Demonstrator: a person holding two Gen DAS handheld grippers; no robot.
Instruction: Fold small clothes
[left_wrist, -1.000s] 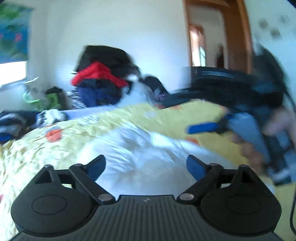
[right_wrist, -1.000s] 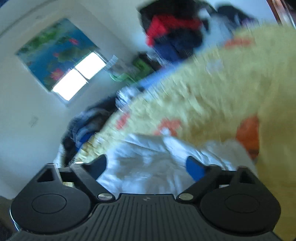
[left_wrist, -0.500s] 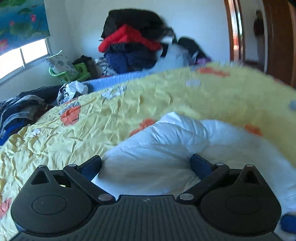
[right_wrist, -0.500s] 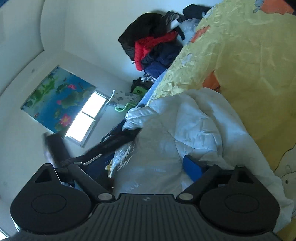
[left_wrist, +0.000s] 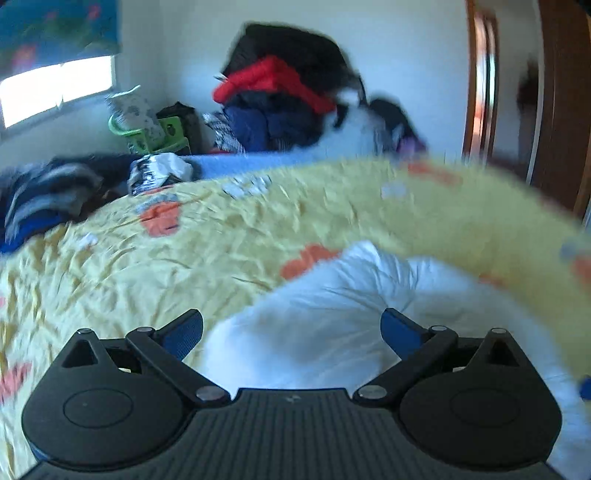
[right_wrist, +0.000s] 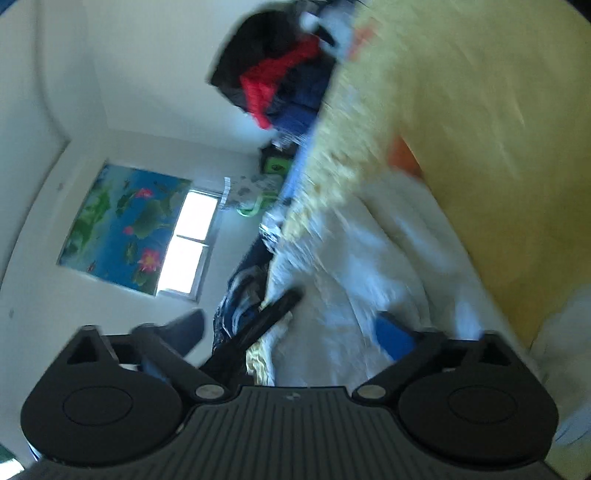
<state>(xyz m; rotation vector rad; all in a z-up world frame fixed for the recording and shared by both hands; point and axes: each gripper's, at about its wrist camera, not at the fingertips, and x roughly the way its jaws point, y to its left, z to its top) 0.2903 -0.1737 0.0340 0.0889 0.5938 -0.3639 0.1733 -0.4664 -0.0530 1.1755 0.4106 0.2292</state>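
The right tool (right_wrist: 291, 334), rolled over within the last second, had just spread wide again above the white garment (right_wrist: 347, 280) at the frame's lower centre, gripping nothing, so folding had not begun.

Yellow bedsheet (left_wrist: 229, 240) w/ orange prints; piled coats (left_wrist: 280, 99) at far wall, window (left_wrist: 55, 92) left.

Motion blur smears the white garment (left_wrist: 332, 314) and bedspread (left_wrist: 221, 240).

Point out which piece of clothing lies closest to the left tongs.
The white garment, lying right between the open left tongs on the yellow bedspread; the red jacket and the dark clothes sit far behind.
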